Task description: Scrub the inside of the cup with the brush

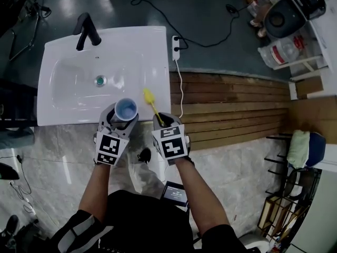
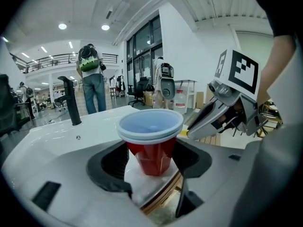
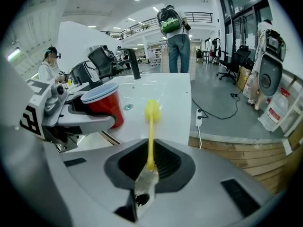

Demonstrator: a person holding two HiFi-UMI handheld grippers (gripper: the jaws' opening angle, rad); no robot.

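A red cup with a pale blue inside stands upright at the front rim of the white sink. My left gripper is shut on it, one jaw on each side of the red wall. Just to its right, my right gripper is shut on the handle of a yellow brush. The brush points forward over the sink's right front corner, its bristle head up and outside the cup. In the right gripper view, the left gripper shows at the left, around the cup.
A black faucet stands at the back left of the sink, and the drain lies in the basin. A white power strip with a cable lies by the sink's right edge. Wooden decking runs to the right. People stand far behind.
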